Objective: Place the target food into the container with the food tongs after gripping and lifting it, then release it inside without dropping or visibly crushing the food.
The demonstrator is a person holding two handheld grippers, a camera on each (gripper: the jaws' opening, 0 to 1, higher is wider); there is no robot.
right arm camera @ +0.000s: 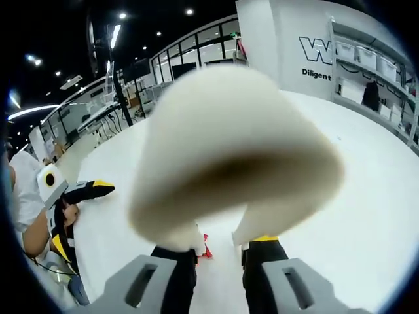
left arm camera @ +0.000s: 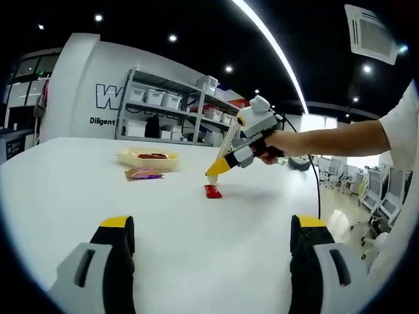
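A small red food piece (left arm camera: 213,191) lies on the white table (left arm camera: 98,196), and it peeks out between the tong legs (right arm camera: 205,249) in the right gripper view. My right gripper (left arm camera: 222,165) is shut on cream food tongs (left arm camera: 229,140), whose tips hang just above the red piece. In the right gripper view the tongs (right arm camera: 229,150) loom as a large cream loop rising from my right gripper (right arm camera: 219,252). A shallow yellowish container (left arm camera: 131,159) holding some red food stands farther back on the left. My left gripper (left arm camera: 213,229) stays open low over the table, holding nothing.
A purple-wrapped item (left arm camera: 143,174) lies just in front of the container. Metal shelves with white bins (left arm camera: 170,104) stand beyond the table's far edge. The person's arm (left arm camera: 340,137) reaches in from the right. A black cable (left arm camera: 319,190) trails off the table's right side.
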